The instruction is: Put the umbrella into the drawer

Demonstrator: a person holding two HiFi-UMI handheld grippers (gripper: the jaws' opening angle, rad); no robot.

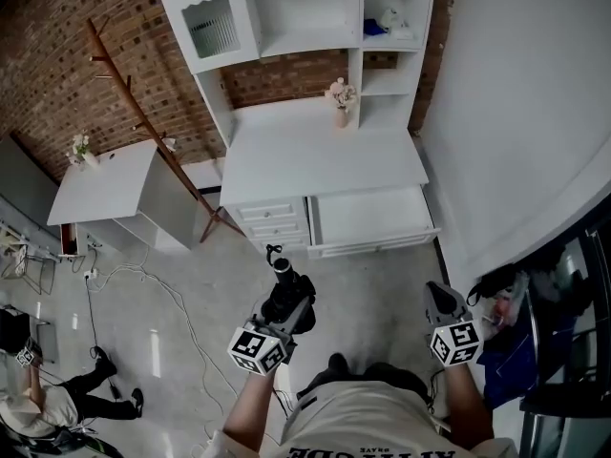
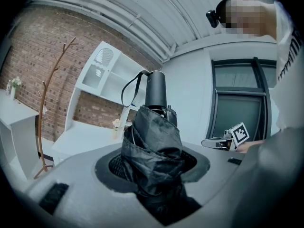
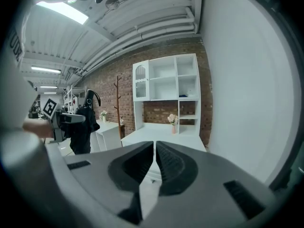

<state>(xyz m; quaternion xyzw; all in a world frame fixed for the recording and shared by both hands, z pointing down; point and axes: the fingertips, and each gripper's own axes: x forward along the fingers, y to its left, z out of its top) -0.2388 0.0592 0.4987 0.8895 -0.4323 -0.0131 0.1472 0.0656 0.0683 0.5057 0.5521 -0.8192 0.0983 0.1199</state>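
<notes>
A black folded umbrella (image 1: 284, 289) with a wrist strap stands upright between the jaws of my left gripper (image 1: 286, 305), which is shut on its fabric. In the left gripper view the umbrella (image 2: 153, 137) fills the middle and its handle points up. My right gripper (image 1: 437, 300) hangs to the right with nothing in it, its jaws nearly touching. The wide white drawer (image 1: 370, 219) under the desk top (image 1: 315, 156) is pulled open and looks empty. In the right gripper view the umbrella (image 3: 83, 127) is at the left and the desk (image 3: 164, 136) is ahead.
A white shelf unit (image 1: 305, 17) tops the desk, and a vase of flowers (image 1: 341, 98) stands on it. Three small shut drawers (image 1: 272, 222) sit left of the open one. A wooden coat rack (image 1: 158, 136) and a low white table (image 1: 100, 184) stand at the left. Cables (image 1: 143, 284) lie on the floor.
</notes>
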